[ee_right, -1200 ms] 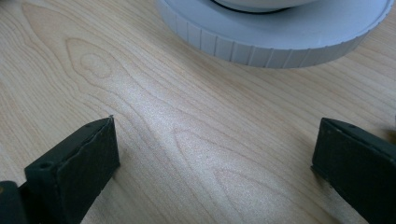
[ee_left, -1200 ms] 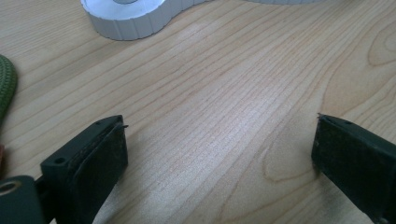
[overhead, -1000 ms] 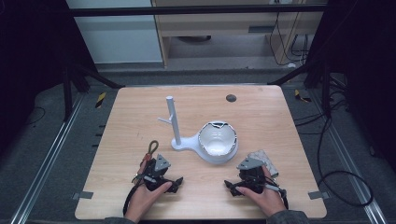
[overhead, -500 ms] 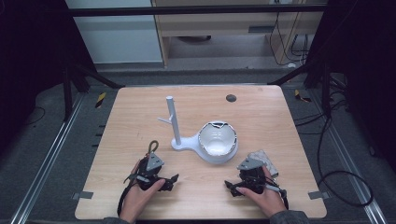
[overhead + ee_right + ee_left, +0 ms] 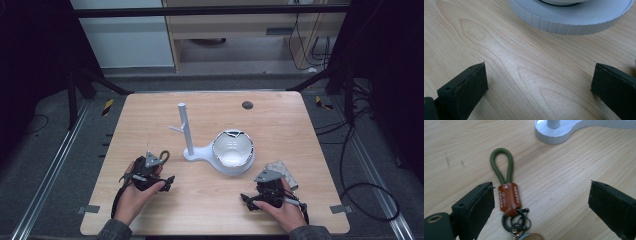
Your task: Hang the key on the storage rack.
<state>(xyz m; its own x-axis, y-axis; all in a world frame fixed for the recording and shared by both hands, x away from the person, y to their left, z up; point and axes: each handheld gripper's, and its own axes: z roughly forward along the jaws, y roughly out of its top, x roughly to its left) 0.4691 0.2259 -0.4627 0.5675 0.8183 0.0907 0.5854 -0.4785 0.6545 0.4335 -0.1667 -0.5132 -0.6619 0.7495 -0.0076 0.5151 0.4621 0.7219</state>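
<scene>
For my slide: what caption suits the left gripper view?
Open left gripper over a green-looped keychain lying on the wooden table.

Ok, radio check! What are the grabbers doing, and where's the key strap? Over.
Left gripper open, jaws just easing closed, nothing gripped. Right gripper open over bare table. Key strap flat between left jaws, untouched. White stand beyond it, not blocking.

Light falls from overhead onto the pale surface (image 5: 280,125), while the room around it sits in deep gloom. Up close the wood grain is sharp, with a soft sheen toward 12 o'clock; the black jaws blur slightly.
</scene>
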